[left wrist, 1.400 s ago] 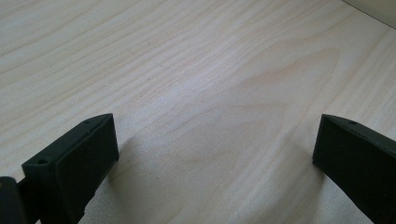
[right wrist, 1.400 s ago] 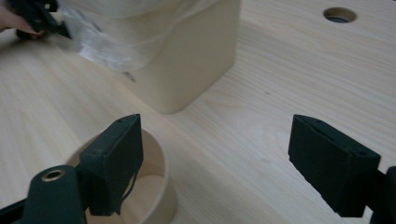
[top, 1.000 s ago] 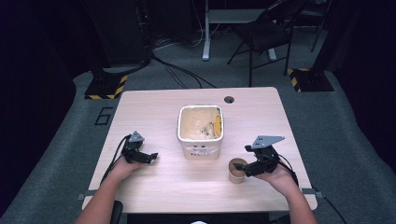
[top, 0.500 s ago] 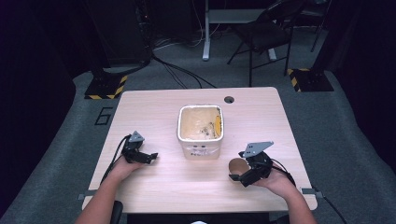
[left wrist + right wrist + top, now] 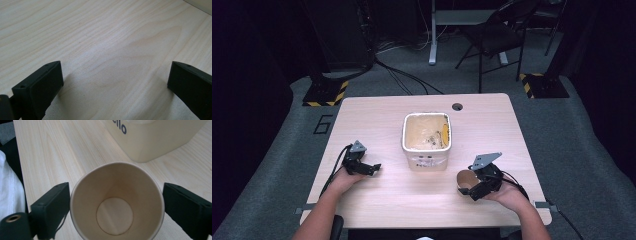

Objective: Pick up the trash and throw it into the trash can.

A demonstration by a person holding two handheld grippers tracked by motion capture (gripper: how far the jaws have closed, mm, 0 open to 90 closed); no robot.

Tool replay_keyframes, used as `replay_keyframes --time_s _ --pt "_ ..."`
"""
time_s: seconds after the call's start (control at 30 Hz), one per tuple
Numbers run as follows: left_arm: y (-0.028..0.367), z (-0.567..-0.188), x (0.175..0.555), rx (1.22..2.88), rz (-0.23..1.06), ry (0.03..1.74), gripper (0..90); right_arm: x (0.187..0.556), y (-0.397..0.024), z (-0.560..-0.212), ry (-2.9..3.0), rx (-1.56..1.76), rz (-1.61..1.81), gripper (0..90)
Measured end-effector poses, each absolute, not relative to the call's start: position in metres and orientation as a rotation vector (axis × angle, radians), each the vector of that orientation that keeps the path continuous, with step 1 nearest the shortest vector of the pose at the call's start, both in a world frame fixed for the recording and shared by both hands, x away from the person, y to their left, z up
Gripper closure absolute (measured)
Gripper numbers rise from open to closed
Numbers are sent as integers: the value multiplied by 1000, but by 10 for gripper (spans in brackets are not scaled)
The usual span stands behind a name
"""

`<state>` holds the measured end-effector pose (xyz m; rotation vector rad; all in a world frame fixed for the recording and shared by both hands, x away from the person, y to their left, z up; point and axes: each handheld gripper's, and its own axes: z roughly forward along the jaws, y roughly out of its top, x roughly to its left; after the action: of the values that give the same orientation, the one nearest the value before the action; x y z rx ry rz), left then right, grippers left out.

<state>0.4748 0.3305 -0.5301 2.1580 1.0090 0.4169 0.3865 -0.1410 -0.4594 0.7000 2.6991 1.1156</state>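
Each hand carries a black two-jaw tool: the left tool (image 5: 362, 166) and the right tool (image 5: 478, 186). A grey three-cornered plate (image 5: 485, 160) is mounted on top of the right tool; a smaller grey plate (image 5: 358, 146) tops the left. A black cable (image 5: 336, 167) trails from the left tool. The jaws are flat, rectangular black blocks with a small round hole near the corner. Both forearms are bare; no sleeves are visible.
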Motion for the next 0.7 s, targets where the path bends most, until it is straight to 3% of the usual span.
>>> replay_keyframes --time_s 0.13,0.7 --pt "330 -530 475 2157 417 1010 1 387 -142 -460 2714 707 1102 161" --pt "331 -530 475 2160 420 1007 1 386 -138 -435 2695 671 1126 173"
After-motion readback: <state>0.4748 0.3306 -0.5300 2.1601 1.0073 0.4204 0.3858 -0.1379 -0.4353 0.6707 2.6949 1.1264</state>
